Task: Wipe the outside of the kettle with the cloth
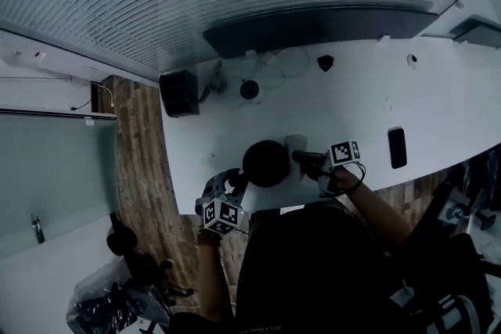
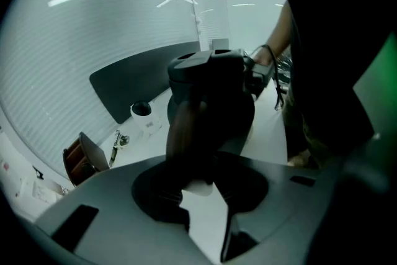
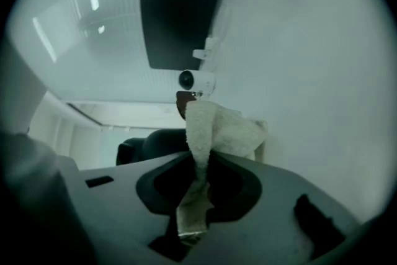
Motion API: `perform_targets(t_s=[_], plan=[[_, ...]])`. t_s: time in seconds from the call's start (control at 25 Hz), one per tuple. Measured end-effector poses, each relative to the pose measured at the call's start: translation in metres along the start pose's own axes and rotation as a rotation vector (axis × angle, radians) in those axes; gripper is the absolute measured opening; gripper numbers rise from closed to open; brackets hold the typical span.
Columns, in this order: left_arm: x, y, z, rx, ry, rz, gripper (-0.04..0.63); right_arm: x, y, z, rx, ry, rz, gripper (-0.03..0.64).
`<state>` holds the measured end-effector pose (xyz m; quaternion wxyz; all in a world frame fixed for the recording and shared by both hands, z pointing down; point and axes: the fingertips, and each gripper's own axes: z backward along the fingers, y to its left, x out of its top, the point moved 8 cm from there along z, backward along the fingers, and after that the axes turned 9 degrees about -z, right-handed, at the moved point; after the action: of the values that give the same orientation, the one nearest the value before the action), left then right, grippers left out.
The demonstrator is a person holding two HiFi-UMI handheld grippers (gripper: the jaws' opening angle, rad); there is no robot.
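A black kettle [image 1: 266, 163] stands near the front edge of the white table [image 1: 438, 105]. My left gripper [image 1: 235, 182] is at its left side. In the left gripper view the kettle [image 2: 217, 93] fills the middle, and its dark handle [image 2: 185, 133] runs down between the jaws of the left gripper [image 2: 201, 195], which is shut on it. My right gripper [image 1: 301, 159] is at the kettle's right side, shut on a white terry cloth [image 1: 297, 144]. In the right gripper view the cloth [image 3: 217, 130] bunches above the right gripper [image 3: 198, 189], with the kettle [image 3: 152, 144] just to its left.
A black box [image 1: 178, 92] stands at the table's left end, a small round black object [image 1: 249, 89] behind the kettle, and a dark phone [image 1: 397, 147] to the right. A long dark panel [image 1: 313, 26] runs along the back. A white cup [image 2: 141, 112] stands beyond the kettle. Wooden floor [image 1: 141, 168] lies to the left.
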<state>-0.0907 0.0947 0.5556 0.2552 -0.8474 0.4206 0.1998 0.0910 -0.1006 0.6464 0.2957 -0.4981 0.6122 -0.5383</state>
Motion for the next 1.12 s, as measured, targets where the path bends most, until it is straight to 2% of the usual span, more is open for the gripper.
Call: perform_targets(t_s=[0.12,0.28,0.44,0.56,0.64,0.76,0.92,1.12], plan=[[0.001,0.001,0.0,-0.062,0.028,-0.136,0.12,0.027,0.054,0.011,0.066,0.103,0.183,0.061],[-0.001,0.002,0.001,-0.154,0.054,-0.274,0.121,0.058,0.126,0.006,0.198,0.266,0.307,0.061],[-0.003,0.0,0.004,-0.213,0.105,-0.383,0.126,0.061,0.15,-0.023,0.139,0.494,0.405,0.061],[-0.003,0.002,0.0,-0.235,0.11,-0.412,0.126,0.057,0.147,-0.047,0.084,0.67,0.473,0.061],[0.0,0.002,0.001,-0.245,0.117,-0.421,0.126,0.051,0.143,-0.061,0.071,0.749,0.473,0.061],[0.003,0.004,0.003,-0.262,0.138,-0.44,0.126,0.056,0.138,-0.075,0.075,0.745,0.43,0.061],[0.003,0.006,0.001,-0.293,0.142,-0.45,0.126,0.073,0.108,-0.076,0.071,0.631,0.312,0.061],[0.002,0.008,-0.002,-0.322,0.154,-0.448,0.126,0.083,0.038,-0.077,-0.039,0.503,0.173,0.061]])
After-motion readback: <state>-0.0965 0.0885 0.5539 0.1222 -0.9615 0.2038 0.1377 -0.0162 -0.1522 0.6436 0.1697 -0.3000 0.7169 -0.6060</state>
